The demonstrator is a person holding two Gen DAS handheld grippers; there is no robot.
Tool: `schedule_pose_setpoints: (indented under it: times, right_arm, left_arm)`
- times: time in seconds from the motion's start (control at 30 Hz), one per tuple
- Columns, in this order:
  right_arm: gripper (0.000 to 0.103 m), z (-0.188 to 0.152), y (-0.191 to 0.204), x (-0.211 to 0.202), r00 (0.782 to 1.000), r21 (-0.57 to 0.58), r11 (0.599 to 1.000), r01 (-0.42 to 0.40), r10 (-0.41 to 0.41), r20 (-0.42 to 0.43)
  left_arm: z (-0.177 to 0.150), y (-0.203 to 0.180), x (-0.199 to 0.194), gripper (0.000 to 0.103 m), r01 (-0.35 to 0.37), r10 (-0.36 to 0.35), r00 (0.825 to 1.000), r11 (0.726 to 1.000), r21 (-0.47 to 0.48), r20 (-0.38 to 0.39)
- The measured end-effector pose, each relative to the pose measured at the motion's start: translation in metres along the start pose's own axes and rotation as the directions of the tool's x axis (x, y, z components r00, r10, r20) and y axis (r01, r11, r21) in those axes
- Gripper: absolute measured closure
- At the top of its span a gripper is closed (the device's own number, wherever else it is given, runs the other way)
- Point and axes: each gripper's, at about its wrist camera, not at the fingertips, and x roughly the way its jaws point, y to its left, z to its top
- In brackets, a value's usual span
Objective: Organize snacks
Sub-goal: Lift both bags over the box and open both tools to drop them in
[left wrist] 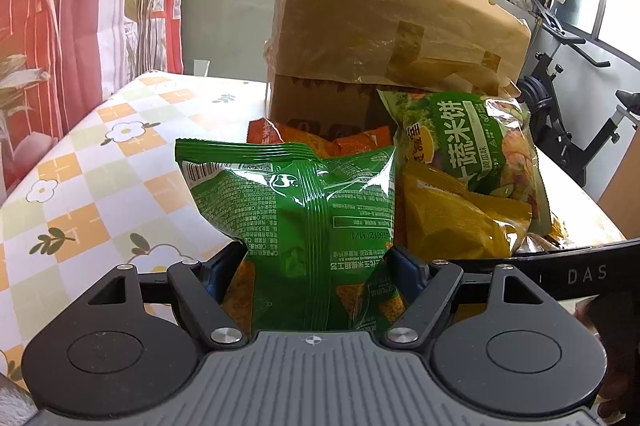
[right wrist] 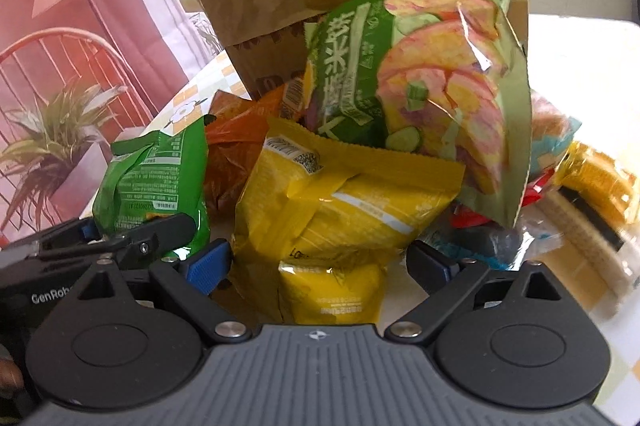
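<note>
My left gripper [left wrist: 314,266] is shut on a green snack bag [left wrist: 288,194], which stands upright with its printed back toward me and is pinched at its lower part. The right wrist view shows that same bag [right wrist: 160,178] at the left, inside the left gripper [right wrist: 120,226]. A yellow snack bag [right wrist: 340,202] sits between the blue pads of my right gripper [right wrist: 318,266], and the pads stand just off its sides. The yellow bag [left wrist: 448,218] lies to the right of the green one.
A taped cardboard box [left wrist: 380,26] stands behind the pile, with a large green rice-cracker bag [right wrist: 420,78] leaning on it and an orange bag [right wrist: 236,142] at its foot. More packets [right wrist: 592,178] lie to the right. The checked flowered tablecloth [left wrist: 100,166] shows at the left.
</note>
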Motion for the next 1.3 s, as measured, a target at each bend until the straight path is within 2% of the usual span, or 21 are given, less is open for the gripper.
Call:
schedule_pose_setpoints:
  times: [0.07,0.1,0.2,0.47,0.63,0.77,0.87,0.97,1.1,1.2,1.3]
  right_arm:
    - [0.018,-0.002,-0.006,-0.004,1.000,0.032,0.999,-0.008,0.008,0.006]
    - [0.026,-0.002,-0.009,-0.007,1.000,0.045,0.999,-0.012,0.012,0.011]
    - [0.031,-0.004,-0.011,-0.018,0.999,0.053,0.998,-0.022,0.020,0.037]
    - [0.032,-0.004,-0.002,-0.048,0.994,0.000,1.000,-0.025,0.025,0.104]
    - [0.032,-0.002,-0.001,-0.076,0.979,-0.034,0.999,-0.007,0.014,0.204]
    - [0.032,0.004,0.001,-0.099,0.954,-0.093,0.995,0.031,-0.001,0.300]
    - [0.032,0.020,-0.002,-0.116,0.925,-0.109,0.991,0.074,-0.028,0.379]
    - [0.032,0.043,-0.009,-0.130,0.899,-0.110,0.990,0.087,-0.030,0.437]
    - [0.032,0.079,-0.014,-0.145,0.860,-0.129,0.985,0.110,-0.029,0.509]
    - [0.032,0.103,-0.017,-0.151,0.821,-0.149,0.979,0.140,-0.031,0.569]
    - [0.032,0.125,-0.022,-0.154,0.797,-0.146,0.977,0.153,-0.035,0.604]
  left_arm:
    - [0.000,-0.001,-0.003,0.023,-0.005,0.005,1.000,1.000,0.004,0.011]
    - [0.000,-0.002,-0.005,0.023,-0.006,0.006,1.000,1.000,0.004,0.015]
    - [0.000,-0.004,-0.008,0.023,-0.015,0.015,1.000,1.000,0.006,0.025]
    - [0.006,-0.010,-0.023,0.023,-0.072,0.071,0.996,0.997,0.016,0.059]
    - [0.022,-0.012,-0.043,0.023,-0.111,0.105,0.985,0.993,0.039,0.134]
    - [0.040,-0.014,-0.060,0.023,-0.111,0.099,0.977,0.992,0.056,0.191]
    - [0.059,-0.017,-0.068,0.023,-0.108,0.088,0.970,0.991,0.077,0.226]
    - [0.082,-0.023,-0.072,0.023,-0.107,0.076,0.958,0.990,0.097,0.277]
    - [0.117,-0.033,-0.069,0.023,-0.067,0.030,0.948,0.992,0.105,0.318]
    - [0.144,-0.044,-0.063,0.023,-0.059,0.009,0.934,0.990,0.128,0.357]
    - [0.170,-0.055,-0.057,0.023,-0.059,-0.004,0.919,0.987,0.147,0.395]
